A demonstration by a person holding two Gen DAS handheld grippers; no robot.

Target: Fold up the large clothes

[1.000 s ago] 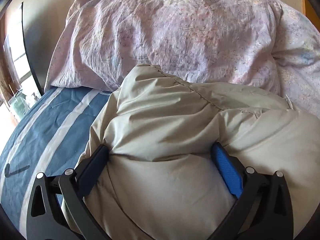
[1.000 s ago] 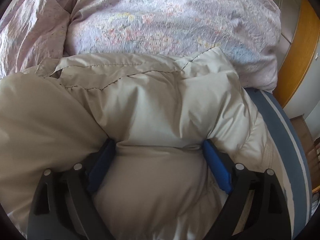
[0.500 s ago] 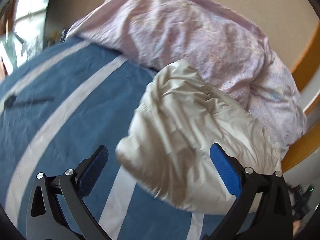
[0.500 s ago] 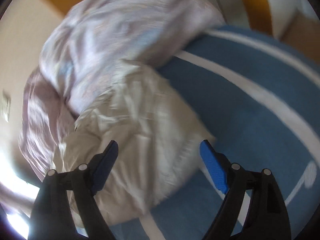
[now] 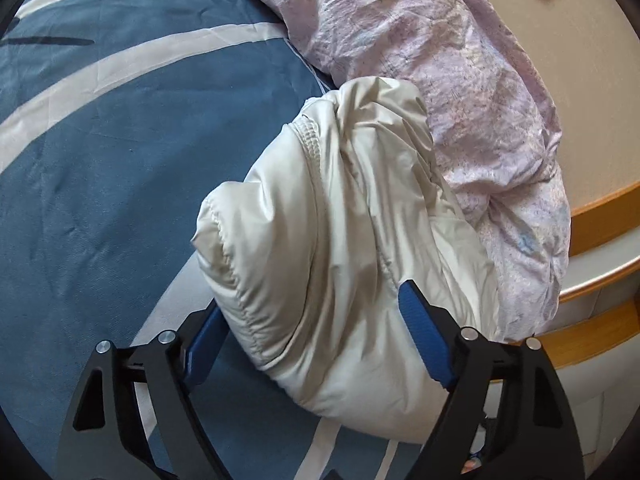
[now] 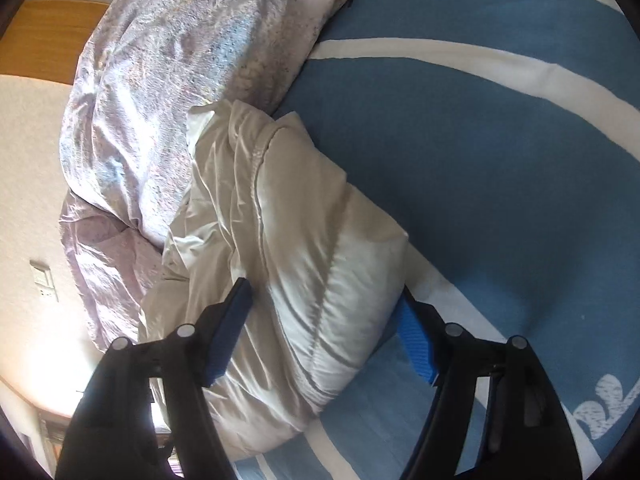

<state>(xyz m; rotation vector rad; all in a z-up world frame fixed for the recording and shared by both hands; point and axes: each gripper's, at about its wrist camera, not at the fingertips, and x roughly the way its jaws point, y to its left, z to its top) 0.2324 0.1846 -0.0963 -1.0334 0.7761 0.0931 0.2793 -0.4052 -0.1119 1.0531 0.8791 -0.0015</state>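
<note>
A beige puffy jacket (image 5: 340, 240) lies bunched in a thick bundle on the blue bed cover, against the pink duvet; it also shows in the right wrist view (image 6: 288, 264). My left gripper (image 5: 316, 344) is open wide, its blue pads on either side of the bundle's near end. My right gripper (image 6: 324, 336) is open wide too, with its pads on either side of the bundle's other end. Neither gripper squeezes the fabric.
A crumpled pink floral duvet (image 5: 460, 80) is piled behind the jacket; it also shows in the right wrist view (image 6: 180, 72). The blue bed cover with white stripes (image 5: 120, 140) spreads to the side. A wooden bed frame edge (image 5: 592, 276) and beige wall lie beyond.
Both grippers have let go of the jacket and drawn back and swung outward. The bundle now lies on the bed, and the views have turned.
</note>
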